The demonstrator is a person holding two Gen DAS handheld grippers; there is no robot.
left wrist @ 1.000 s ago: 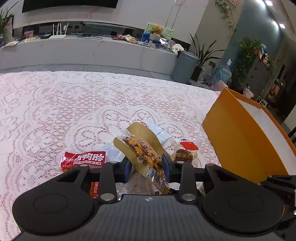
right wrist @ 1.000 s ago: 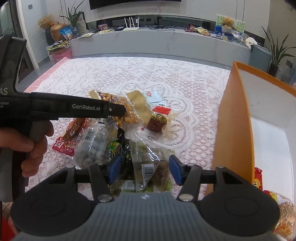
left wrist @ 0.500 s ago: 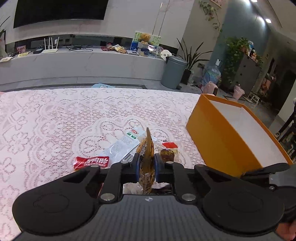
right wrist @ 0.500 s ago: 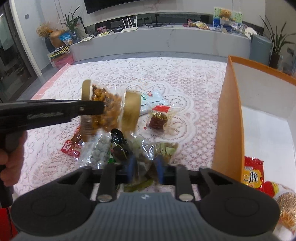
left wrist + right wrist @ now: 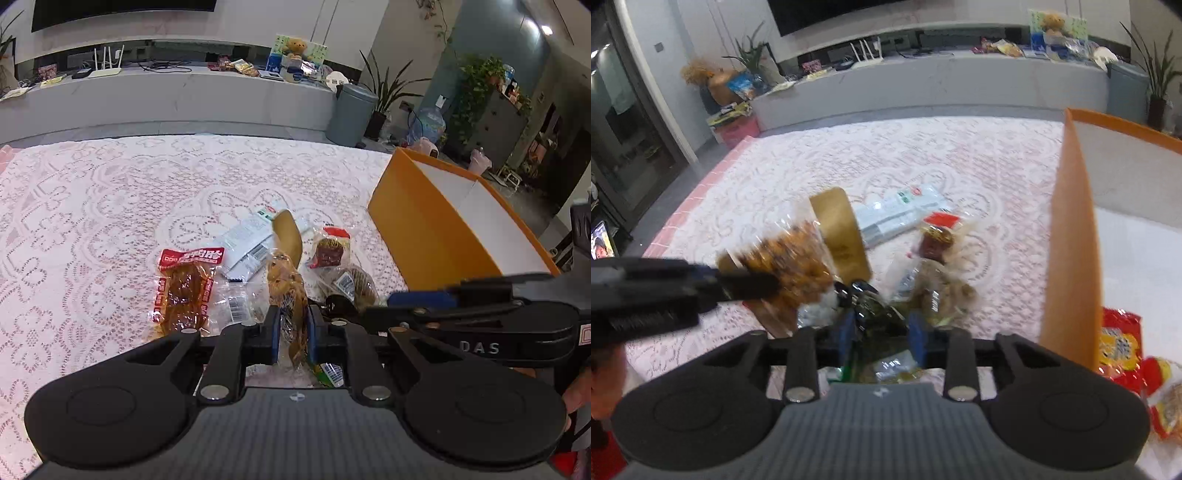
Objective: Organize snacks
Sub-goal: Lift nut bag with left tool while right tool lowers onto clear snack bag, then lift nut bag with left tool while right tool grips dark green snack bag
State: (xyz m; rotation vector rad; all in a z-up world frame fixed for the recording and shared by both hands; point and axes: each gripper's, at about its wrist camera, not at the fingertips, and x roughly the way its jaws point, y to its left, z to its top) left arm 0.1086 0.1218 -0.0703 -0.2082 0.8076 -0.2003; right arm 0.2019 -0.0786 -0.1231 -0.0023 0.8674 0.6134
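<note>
My left gripper [image 5: 291, 332] is shut on a gold pack of orange-brown snacks [image 5: 286, 273] and holds it above the lace tablecloth; the pack also shows in the right wrist view [image 5: 798, 258]. My right gripper [image 5: 882, 332] is shut on a clear pack of greenish snacks [image 5: 879, 317], lifted above the pile. An orange box [image 5: 424, 229] with a white inside stands to the right; in the right wrist view its wall [image 5: 1071, 258] is close and red packs [image 5: 1119, 343] lie inside.
On the cloth lie a red pack of brown meat [image 5: 188, 284], a white-blue pack [image 5: 251, 240], a date pack with a red label [image 5: 330, 251] and a clear pack of brownish snacks [image 5: 351, 280]. A grey counter [image 5: 184, 96] runs behind the table.
My left gripper has shut on the gold pack and lifted it off the pile. My right gripper has shut on the greenish pack and raised it. Both views have pulled back upward.
</note>
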